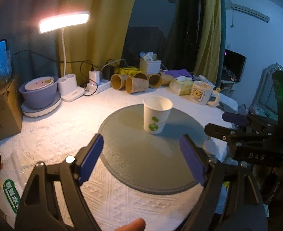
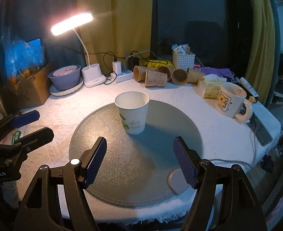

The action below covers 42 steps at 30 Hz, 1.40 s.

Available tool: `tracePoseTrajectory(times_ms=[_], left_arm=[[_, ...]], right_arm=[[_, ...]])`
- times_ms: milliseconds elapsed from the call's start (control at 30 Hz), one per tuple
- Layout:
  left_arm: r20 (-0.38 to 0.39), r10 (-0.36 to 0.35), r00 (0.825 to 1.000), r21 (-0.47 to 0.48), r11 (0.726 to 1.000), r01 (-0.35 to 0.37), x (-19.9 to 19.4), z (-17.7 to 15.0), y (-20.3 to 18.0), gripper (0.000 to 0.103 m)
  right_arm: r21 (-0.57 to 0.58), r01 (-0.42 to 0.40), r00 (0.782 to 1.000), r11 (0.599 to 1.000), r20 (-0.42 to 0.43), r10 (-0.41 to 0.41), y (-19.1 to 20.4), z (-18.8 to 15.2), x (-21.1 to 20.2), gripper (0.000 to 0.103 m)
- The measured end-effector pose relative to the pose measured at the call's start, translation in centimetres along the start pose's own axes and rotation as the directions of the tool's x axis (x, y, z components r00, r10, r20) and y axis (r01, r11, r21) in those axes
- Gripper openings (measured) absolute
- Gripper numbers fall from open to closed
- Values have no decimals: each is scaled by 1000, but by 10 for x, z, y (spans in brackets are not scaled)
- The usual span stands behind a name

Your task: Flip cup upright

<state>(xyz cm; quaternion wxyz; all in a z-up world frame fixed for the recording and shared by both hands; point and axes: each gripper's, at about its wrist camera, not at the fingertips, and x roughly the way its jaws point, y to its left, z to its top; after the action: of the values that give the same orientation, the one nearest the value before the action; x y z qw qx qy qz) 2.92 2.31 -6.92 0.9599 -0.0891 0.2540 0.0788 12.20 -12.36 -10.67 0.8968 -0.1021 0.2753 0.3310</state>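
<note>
A: What are the grippers doing at the bottom of each frame?

B: The left gripper [image 1: 141,161] and right gripper [image 2: 139,161] are both hanging with jaws spread wide, gripping nothing.

A: Where is the white paper cup with the green print [image 2: 132,112]?

B: It is standing at frame centre, mouth up, on the round grey mat [image 2: 110,154], apart from both grippers. The flip appears complete; keep clear so nothing is knocking it. Brown paper cups [image 2: 156,75] are lying beyond.
</note>
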Motion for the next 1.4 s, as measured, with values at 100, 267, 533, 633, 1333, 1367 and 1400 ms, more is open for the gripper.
tracePoseTrajectory(times_ms=[100, 267, 533, 633, 1333, 1367, 1400], left_arm=[[17, -4, 1000, 3, 1000, 4, -9, 3, -4, 83], [52, -11, 999, 15, 1000, 10, -24, 9, -11, 83], [112, -26, 993, 38, 999, 21, -50, 23, -24, 83], [132, -24, 991, 42, 999, 19, -58, 28, -28, 90], [267, -45, 963, 54, 998, 32, -111, 55, -35, 100], [269, -47, 962, 48, 998, 35, -114, 56, -34, 100], [272, -51, 961, 44, 998, 40, -116, 57, -33, 100]], right_arm=[[5, 10, 1000, 1000, 17, -10, -1, 1, -13, 75], [8, 28, 998, 1000, 51, -28, -2, 3, -36, 75], [15, 43, 994, 999, 101, -45, -2, 7, -68, 75], [30, 26, 993, 999, 114, -29, -2, 10, -80, 75], [2, 94, 966, 996, 242, -91, 10, 24, -149, 75], [0, 95, 965, 995, 247, -93, 10, 24, -152, 75], [-1, 97, 963, 995, 253, -94, 11, 25, -155, 75]])
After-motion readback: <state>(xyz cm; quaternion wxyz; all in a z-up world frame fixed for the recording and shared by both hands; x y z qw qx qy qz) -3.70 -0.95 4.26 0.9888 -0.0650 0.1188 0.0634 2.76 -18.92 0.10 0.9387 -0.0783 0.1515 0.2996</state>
